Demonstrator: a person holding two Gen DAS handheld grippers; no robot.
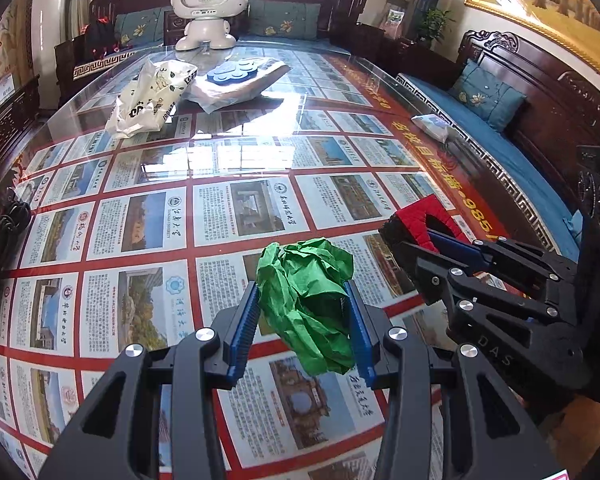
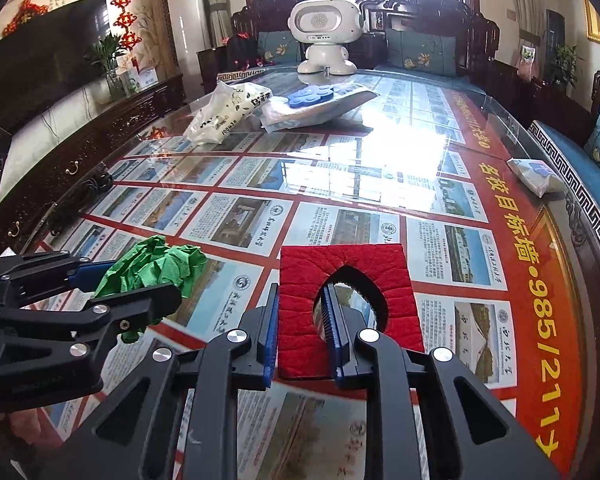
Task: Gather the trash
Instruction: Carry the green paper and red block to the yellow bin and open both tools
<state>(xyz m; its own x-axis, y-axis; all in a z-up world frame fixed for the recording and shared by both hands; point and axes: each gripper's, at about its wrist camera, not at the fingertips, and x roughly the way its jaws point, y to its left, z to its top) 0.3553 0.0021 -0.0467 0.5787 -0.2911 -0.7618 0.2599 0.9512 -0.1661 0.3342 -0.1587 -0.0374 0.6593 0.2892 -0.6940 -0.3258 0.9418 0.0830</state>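
My left gripper point(image 1: 302, 292) is shut on a crumpled green paper ball point(image 1: 306, 300) and holds it just above the glass table point(image 1: 236, 160). The ball also shows in the right wrist view point(image 2: 156, 266), with the left gripper point(image 2: 100, 280) at the left. My right gripper point(image 2: 302, 300) is shut on a red felt piece with a pointed cut-out point(image 2: 348, 276), gripping its left side beside the hole. In the left wrist view the right gripper point(image 1: 416, 236) holds the red felt point(image 1: 414, 216) at the right.
A white printed plastic bag point(image 1: 148, 100), a flat plastic-wrapped package point(image 1: 236, 84) with a blue foam piece point(image 1: 232, 71) on it, and a white robot toy point(image 1: 208, 4) sit at the far end. A small white packet point(image 1: 434, 126) lies at the right edge. Sofas surround the table.
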